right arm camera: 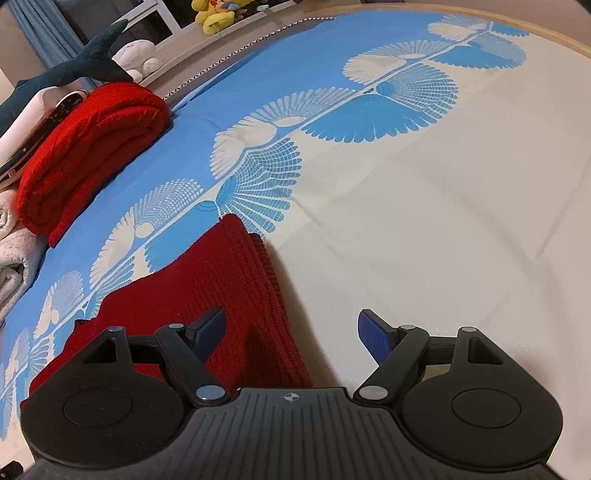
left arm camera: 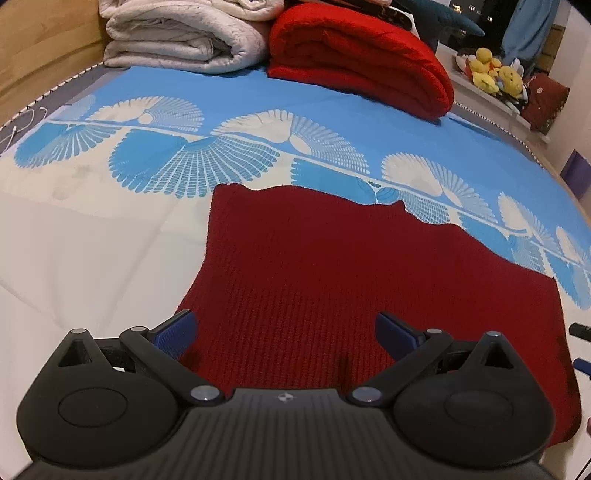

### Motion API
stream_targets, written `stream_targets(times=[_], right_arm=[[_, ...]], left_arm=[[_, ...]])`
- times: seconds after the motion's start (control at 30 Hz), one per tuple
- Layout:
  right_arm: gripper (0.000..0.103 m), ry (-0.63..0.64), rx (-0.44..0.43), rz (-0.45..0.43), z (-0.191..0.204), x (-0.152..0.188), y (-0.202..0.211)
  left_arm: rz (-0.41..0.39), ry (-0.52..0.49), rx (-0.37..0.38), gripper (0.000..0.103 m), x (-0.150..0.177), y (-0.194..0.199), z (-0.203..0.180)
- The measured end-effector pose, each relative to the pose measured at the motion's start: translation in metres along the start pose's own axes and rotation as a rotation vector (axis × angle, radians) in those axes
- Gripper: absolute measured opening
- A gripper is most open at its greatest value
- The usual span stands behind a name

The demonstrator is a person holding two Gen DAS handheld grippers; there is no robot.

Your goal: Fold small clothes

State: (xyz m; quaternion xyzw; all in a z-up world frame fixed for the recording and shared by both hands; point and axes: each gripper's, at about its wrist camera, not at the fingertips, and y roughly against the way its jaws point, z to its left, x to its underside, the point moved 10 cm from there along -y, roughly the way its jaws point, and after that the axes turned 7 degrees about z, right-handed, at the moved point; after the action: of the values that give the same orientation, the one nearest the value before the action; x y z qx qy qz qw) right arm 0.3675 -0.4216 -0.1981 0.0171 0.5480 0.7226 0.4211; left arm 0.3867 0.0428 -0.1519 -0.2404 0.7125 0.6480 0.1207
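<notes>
A dark red ribbed knit garment [left arm camera: 332, 266] lies flat on the bed, and it also shows in the right wrist view [right arm camera: 221, 288] with a folded double edge on its right side. My left gripper [left arm camera: 286, 332] is open and empty, just above the garment's near part. My right gripper [right arm camera: 291, 332] is open and empty, over the garment's right edge, with its left finger [right arm camera: 210, 328] over the knit and its right finger [right arm camera: 373, 334] over the sheet.
The bed has a blue and cream feather-print sheet [left arm camera: 110, 221]. A folded bright red blanket [left arm camera: 362, 59] and a folded cream blanket [left arm camera: 177, 37] lie at the far end. Plush toys [left arm camera: 495, 72] sit on a ledge beyond. A wooden bed frame [right arm camera: 480, 18] rims the bed.
</notes>
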Motion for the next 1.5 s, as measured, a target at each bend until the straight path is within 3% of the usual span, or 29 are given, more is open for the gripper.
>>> stream_targets(times=[0.3,0.5,0.57,0.7,0.87,1.0,1.2,1.27,1.4,1.5], right_arm=[[0.080,0.054,0.011,0.000,0.007,0.003,0.000],[0.080,0.025,0.003,-0.004,0.002,0.003,0.007],[0.080,-0.018,-0.036,0.005,-0.001,0.009,0.017],[0.081,-0.181,-0.216,0.082,-0.003,0.046,0.042],[0.082,-0.154,-0.222,-0.020,-0.013,0.089,0.082],[0.083,-0.291,-0.254,-0.117,-0.037,0.111,0.108],[0.083,-0.295,-0.349,0.102,-0.022,0.155,0.080],[0.083,-0.300,-0.340,0.163,-0.012,0.169,0.061],[0.083,-0.318,-0.322,0.092,0.000,0.154,0.047],[0.083,-0.430,-0.332,0.057,-0.004,0.140,0.032]], left_arm=[[0.006,-0.020,-0.018,0.103,0.000,-0.002,0.001],[0.014,-0.038,-0.025,0.103,0.003,-0.003,-0.001],[0.016,-0.048,-0.022,0.103,0.004,-0.002,-0.003],[0.018,-0.073,-0.025,0.103,0.007,0.001,-0.003],[0.021,-0.063,-0.024,0.103,0.013,0.006,0.004],[0.030,-0.065,-0.035,0.103,0.021,0.006,0.012],[0.047,-0.059,-0.042,0.103,0.031,0.007,0.025],[0.049,-0.052,-0.032,0.103,0.032,0.009,0.028],[0.063,-0.039,-0.008,0.103,0.034,0.010,0.032],[0.061,-0.030,-0.006,0.103,0.031,0.011,0.036]])
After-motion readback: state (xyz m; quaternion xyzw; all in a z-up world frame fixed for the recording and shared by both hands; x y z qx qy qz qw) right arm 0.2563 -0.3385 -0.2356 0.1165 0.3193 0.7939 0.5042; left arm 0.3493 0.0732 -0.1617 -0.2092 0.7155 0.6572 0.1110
